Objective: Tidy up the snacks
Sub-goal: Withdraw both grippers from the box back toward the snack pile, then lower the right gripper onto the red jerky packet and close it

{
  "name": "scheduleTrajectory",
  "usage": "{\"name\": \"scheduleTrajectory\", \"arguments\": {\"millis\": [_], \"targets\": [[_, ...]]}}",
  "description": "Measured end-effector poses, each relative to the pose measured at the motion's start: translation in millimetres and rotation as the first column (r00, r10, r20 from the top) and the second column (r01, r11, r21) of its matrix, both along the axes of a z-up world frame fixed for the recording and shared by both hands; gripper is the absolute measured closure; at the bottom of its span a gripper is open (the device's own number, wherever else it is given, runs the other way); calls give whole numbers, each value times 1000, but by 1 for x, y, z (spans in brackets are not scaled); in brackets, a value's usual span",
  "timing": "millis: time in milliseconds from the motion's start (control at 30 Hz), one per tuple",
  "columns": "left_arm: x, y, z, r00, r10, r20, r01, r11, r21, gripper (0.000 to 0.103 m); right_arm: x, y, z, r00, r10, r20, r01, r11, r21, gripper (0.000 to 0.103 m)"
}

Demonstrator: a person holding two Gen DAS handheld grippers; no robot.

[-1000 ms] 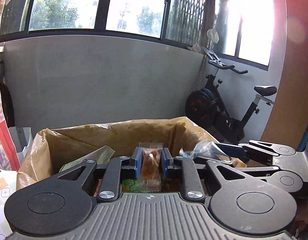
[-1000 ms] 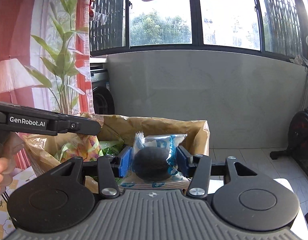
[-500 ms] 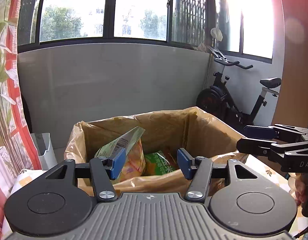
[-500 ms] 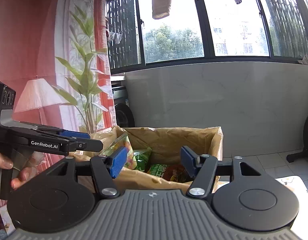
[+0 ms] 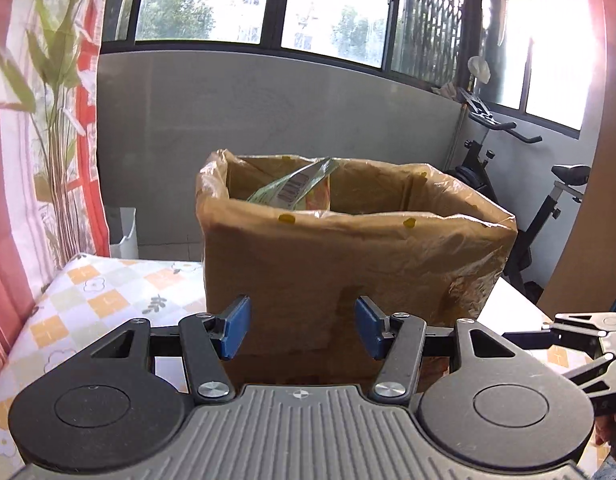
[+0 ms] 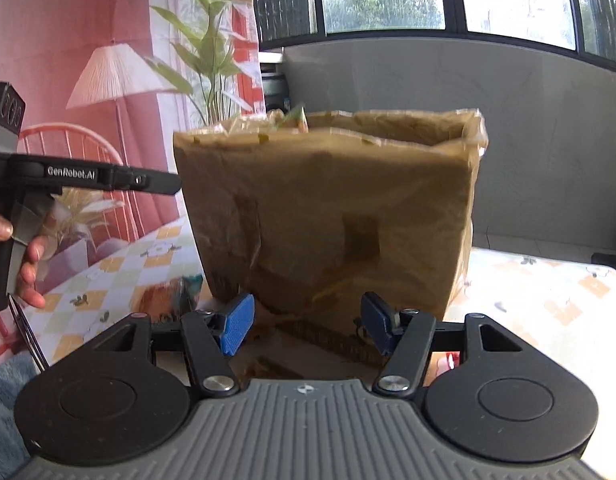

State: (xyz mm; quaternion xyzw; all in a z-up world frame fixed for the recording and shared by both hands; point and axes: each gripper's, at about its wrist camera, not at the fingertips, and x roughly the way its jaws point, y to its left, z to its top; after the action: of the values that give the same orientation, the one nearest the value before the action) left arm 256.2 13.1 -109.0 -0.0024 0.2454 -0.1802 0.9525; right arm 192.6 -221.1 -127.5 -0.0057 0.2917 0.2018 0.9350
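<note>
Grippers are both spread wide and holding nothing: left gripper [image 5: 301, 327], right gripper [image 6: 308, 323]. They sit low in front of the brown cardboard box lined with clear plastic [image 5: 348, 264], on the floral checked tablecloth [image 5: 107, 300]. A green snack packet with a barcode [image 5: 293, 190] pokes above the box rim.

"GenRobot.AI" in white on the left claw [image 6: 159, 184] arm, barcode on a snack packet [image 5: 295, 188], digits unreadable

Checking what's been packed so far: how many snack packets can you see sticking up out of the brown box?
1: a green snack packet with a barcode pokes above the box rim at its back left. Others may lie hidden below the rim.
</note>
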Motion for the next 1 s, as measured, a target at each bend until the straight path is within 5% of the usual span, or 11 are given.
{"name": "scheduleTrajectory", "arguments": {"millis": [100, 433, 633, 1000], "targets": [[-3, -2, -12, 999, -4, -32, 5, 1000, 13, 43, -1, -1, -18, 993, 16, -114, -22, 998, -52, 40], [-4, -6, -31, 996, -18, -87, 16, 1000, -18, 43, -13, -2, -45, 959, 130, -254, -187, 958, -216, 40], [-11, -9, -44, 990, -22, -142, 18, 999, -31, 43, -8, 17, -56, 955, 190, -226, -260, 904, -339, 38], [-16, -7, -50, 988, -10, -157, 3, 999, -42, 43, 8, 26, -56, 943, 239, -232, -307, 894, -325, 39]]}}
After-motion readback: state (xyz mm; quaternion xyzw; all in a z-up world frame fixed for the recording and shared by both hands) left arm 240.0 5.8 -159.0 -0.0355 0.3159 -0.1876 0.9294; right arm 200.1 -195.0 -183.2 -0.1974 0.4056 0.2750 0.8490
